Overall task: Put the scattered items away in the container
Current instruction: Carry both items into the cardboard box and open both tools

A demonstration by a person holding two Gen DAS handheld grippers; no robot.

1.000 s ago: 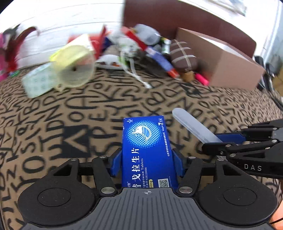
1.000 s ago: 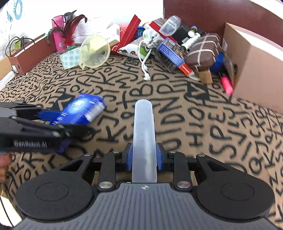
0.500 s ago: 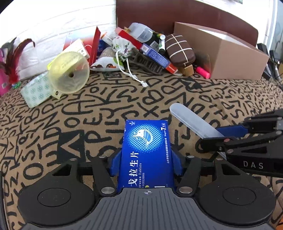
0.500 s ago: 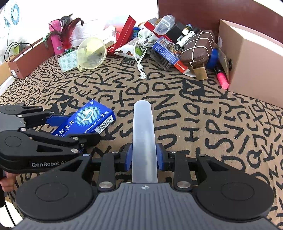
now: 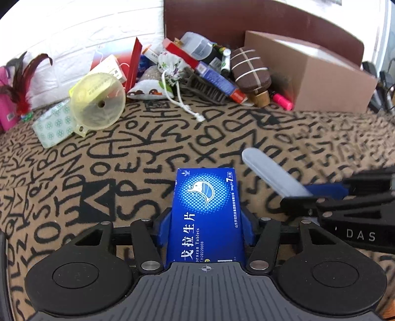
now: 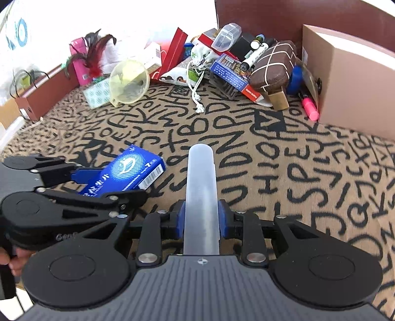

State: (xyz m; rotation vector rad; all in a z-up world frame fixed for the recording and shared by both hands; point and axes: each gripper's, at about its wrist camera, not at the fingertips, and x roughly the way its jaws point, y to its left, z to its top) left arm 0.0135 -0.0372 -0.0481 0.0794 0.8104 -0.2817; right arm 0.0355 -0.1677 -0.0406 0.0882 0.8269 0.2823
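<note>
The left gripper [image 5: 206, 227] has a flat blue cardboard tablet box [image 5: 206, 212] between its blue pads, glossy, with a white dotted emblem and white print; the jaws are closing on it and the pads sit against its long edges. The right gripper [image 6: 201, 218] is clamped on a frosted, translucent plastic tube [image 6: 201, 192] with a rounded end, which sticks straight out ahead. Both tools hang side by side above a tan cloth [image 6: 308, 172] printed all over with thick black letters, soft and slightly rumpled. At the far right stands the container, a plain brown cardboard carton [image 6: 353, 86], matte and square-cornered, well apart from both grippers. Along the far edge lies a heap: a pale yellow see-through funnel [image 5: 97, 101], a brown padded pouch [image 5: 249, 68] with white stripes, a white drawstring bag [image 6: 201, 55], a pink marker [image 6: 309, 108] beside the carton. Behind them are a white brick wall [image 5: 86, 32] and a dark brown panel [image 6: 259, 17].
</note>
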